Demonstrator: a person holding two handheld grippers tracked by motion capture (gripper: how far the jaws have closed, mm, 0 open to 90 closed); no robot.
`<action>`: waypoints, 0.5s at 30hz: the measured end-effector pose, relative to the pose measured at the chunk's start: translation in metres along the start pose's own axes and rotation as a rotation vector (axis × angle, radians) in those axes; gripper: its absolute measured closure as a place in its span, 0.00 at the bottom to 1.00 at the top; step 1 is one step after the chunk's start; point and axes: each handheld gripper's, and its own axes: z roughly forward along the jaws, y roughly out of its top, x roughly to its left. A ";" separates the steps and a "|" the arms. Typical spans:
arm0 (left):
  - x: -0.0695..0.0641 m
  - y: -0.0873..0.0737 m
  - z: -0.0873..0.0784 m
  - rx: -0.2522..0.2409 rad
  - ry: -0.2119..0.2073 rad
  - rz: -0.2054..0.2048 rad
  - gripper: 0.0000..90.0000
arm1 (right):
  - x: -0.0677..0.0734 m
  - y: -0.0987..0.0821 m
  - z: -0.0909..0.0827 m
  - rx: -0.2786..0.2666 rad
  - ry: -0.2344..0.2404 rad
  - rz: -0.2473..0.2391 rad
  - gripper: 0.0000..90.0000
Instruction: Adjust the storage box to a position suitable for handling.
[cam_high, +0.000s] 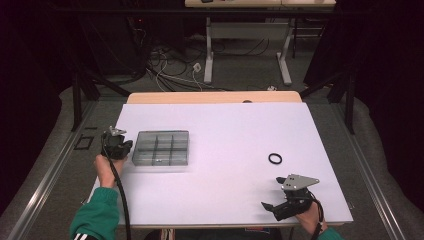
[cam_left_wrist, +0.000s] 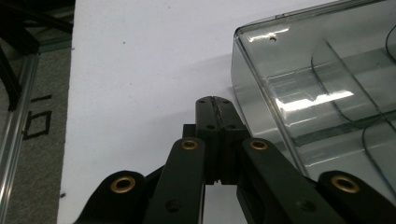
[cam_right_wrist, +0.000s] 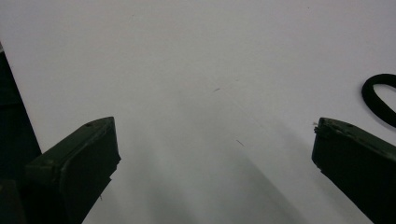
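A clear plastic compartment box (cam_high: 161, 147) lies on the white table top (cam_high: 225, 130), left of the middle. My left gripper (cam_high: 120, 146) sits just off the box's left side, jaws pressed together with nothing between them. In the left gripper view the shut tips (cam_left_wrist: 214, 100) rest close to the box's corner wall (cam_left_wrist: 261, 93), apart from it. A small black ring (cam_high: 275, 158) lies flat at the right. My right gripper (cam_high: 273, 193) stands open near the front right edge, below the ring. In the right gripper view the jaws (cam_right_wrist: 213, 128) spread wide over bare table, with the ring (cam_right_wrist: 379, 99) at the right edge.
The table's left edge runs close beside the left gripper, with a metal floor rail (cam_high: 45, 175) beyond it. A wooden strip (cam_high: 215, 97) borders the far edge. Behind stand another table's legs (cam_high: 209, 60) and loose cables (cam_high: 170, 70) on the floor.
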 end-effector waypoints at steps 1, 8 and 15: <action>0.000 0.000 0.003 0.004 0.000 0.004 1.00 | 0.000 0.000 -0.001 0.005 0.005 0.000 0.00; 0.000 0.001 0.008 0.013 -0.010 0.011 1.00 | 0.000 0.000 -0.001 0.006 0.003 0.002 0.00; -0.001 0.000 0.014 0.023 -0.033 0.019 1.00 | 0.000 0.000 -0.001 -0.001 0.001 -0.001 0.00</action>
